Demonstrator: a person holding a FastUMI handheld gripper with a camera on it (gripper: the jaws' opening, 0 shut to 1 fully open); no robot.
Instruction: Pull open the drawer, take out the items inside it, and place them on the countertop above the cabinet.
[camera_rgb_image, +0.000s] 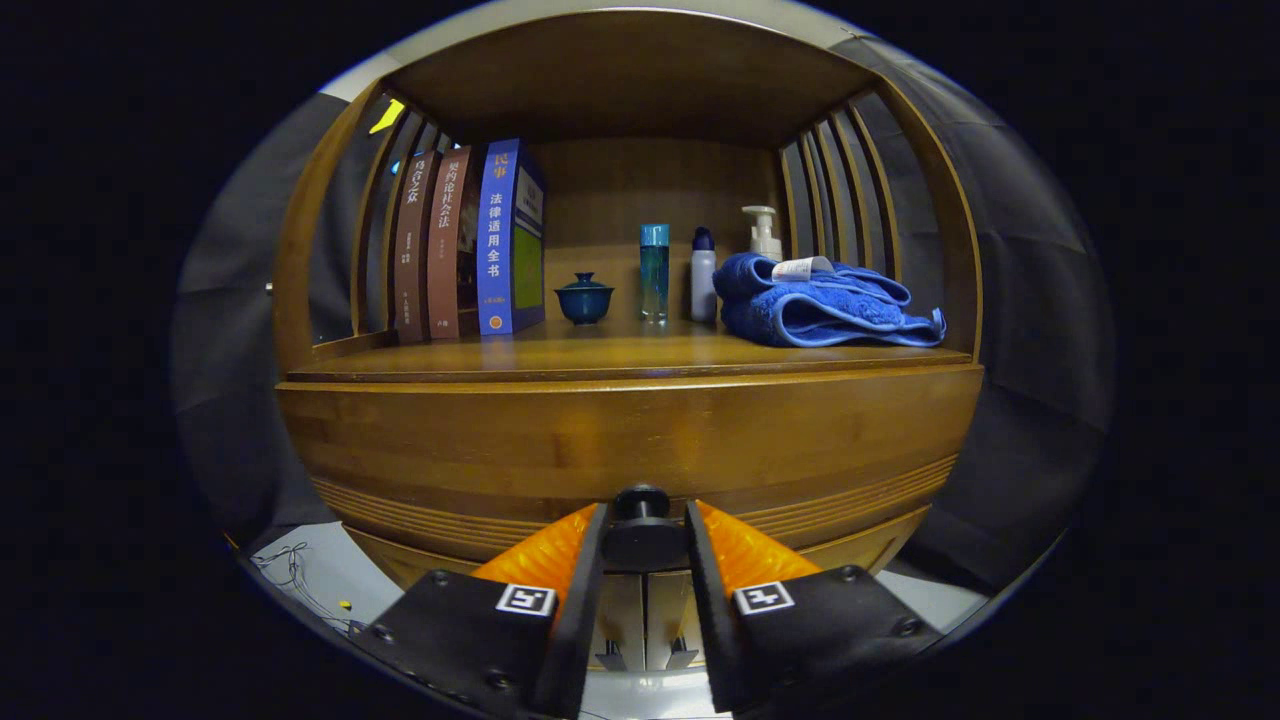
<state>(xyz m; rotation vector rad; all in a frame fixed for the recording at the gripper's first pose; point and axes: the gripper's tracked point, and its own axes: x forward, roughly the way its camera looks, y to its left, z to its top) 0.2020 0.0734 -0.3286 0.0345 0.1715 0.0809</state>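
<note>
Here, tongs (643, 545) on the drawer knob (641, 528), ready to pull.

Gripper view: the fingers (545, 555) stand narrowly apart and look clamped on the black knob between them, at 6 o'clock below the closed drawer (620, 440), likely for a straight pull. The table (620, 355) above carries books (470, 240) at 10 o'clock and a blue towel (825, 305) at 2 o'clock, with bare wood in front for the items.

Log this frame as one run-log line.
phase: grasp knob | gripper: shut on drawer knob | drawer: closed | countertop: books, cup, bottles, blue towel
</note>
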